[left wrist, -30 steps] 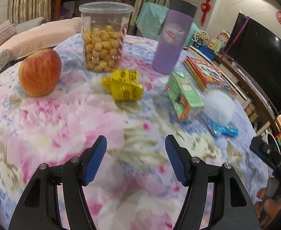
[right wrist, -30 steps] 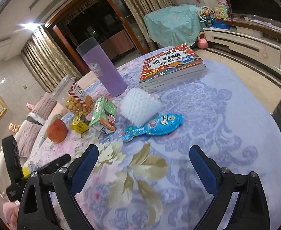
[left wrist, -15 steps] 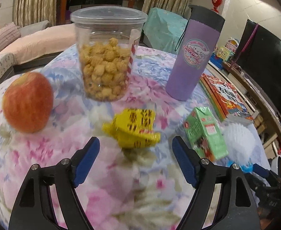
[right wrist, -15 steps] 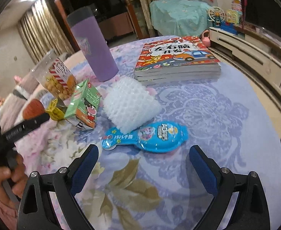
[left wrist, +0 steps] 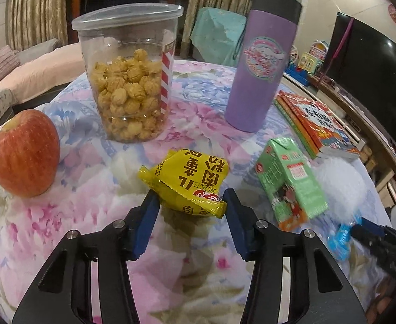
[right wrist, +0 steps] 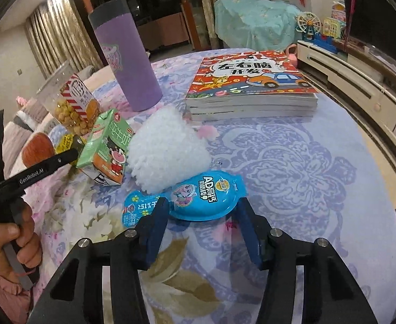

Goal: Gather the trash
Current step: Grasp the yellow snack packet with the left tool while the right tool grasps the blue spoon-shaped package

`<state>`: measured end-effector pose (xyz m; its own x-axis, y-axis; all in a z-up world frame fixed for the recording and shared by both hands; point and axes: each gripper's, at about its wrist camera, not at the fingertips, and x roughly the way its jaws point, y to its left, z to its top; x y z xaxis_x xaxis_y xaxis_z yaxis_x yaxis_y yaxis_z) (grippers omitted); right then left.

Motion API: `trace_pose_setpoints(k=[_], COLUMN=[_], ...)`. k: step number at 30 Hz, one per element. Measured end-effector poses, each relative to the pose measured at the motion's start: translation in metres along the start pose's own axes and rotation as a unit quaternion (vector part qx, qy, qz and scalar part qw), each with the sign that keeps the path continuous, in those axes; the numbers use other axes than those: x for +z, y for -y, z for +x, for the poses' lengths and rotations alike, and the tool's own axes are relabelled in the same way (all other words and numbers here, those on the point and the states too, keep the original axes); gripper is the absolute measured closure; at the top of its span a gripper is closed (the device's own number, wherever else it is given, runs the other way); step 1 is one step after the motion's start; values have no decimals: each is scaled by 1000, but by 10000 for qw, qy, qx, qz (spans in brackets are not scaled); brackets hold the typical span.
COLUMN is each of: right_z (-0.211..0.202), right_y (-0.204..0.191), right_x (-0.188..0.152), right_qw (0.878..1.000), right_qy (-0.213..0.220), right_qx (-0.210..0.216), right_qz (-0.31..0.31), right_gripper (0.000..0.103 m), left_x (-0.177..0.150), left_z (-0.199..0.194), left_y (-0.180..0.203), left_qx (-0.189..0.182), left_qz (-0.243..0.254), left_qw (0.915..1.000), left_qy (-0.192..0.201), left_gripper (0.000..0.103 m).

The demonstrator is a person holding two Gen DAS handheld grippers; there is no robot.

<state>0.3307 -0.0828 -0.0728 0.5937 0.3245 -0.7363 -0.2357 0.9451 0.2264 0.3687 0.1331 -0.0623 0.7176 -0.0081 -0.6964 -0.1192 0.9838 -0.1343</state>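
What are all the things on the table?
yellow wrapper: one, yellow, between the left tongs' tips
blue packet: one, blue, between the right tongs' tips
milk carton: one, green, lying right of the wrapper
foam net: one, white, behind the packet
popcorn tub: one, clear, at the back
apple: one, red, far left
flask: one, purple, upright
books: a stack, red covers
tablecloth: one, flowery
left tongs: blue pads, open
right tongs: blue pads, open
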Motion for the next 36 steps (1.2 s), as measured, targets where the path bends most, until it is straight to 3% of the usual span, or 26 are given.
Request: trace_pose_setpoints(k=[1, 2, 3, 8, 10, 11, 13, 14, 21, 23, 25, 36], right_z=[-2, -5, -7, -18, -21, -23, -25, -25, 6, 6, 3, -70], right_y=[0, 1, 3, 5, 6, 8, 8, 5, -24, -28, -26, 0], right_x=[-1, -3, -6, -20, -21, -21, -19, -17, -8, -8, -10, -47], right_qw=[10000, 9999, 9998, 9993, 9988, 9980, 9966, 9970, 9998, 9997, 9998, 9975], right_qy=[20, 22, -21, -39, -35, -25, 39, 78, -156, -132, -136, 290], right_qx=[48, 106, 191, 310, 394, 488, 602, 548, 32, -184, -152, 377], right_qz=[11, 28, 101, 208, 297, 401, 558, 543, 145, 23, 77, 513], right_gripper=[57, 86, 103, 102, 93, 87, 52, 48, 49, 59, 92, 99], left_x=[-3, -6, -9, -29, -36, -40, -45, -49, -64, -67, -70, -91], left_z=[-3, -6, -10, -32, -41, -46, -54, -60, -81, -85, -90, -112], left_y=[1, 1, 1, 6, 9, 10, 12, 13, 21, 25, 29, 74], left_qx=[-12, -36, -66, -221, -299, -347, -416, -457, -634, -698, -783, -1250], left_qz=[12, 7, -11, -63, -98, -115, -143, -146, -101, -61, -34, 268], left_qw=[10000, 10000, 10000, 9997, 9995, 9993, 9990, 9988, 9979, 9975, 9969, 9917], left_qy=[-3, -7, -11, -38, -47, -46, -37, -33, -55, -62, -72, -151], left_gripper=[54, 55, 55, 55, 55, 55, 55, 55, 55, 55, 55, 55])
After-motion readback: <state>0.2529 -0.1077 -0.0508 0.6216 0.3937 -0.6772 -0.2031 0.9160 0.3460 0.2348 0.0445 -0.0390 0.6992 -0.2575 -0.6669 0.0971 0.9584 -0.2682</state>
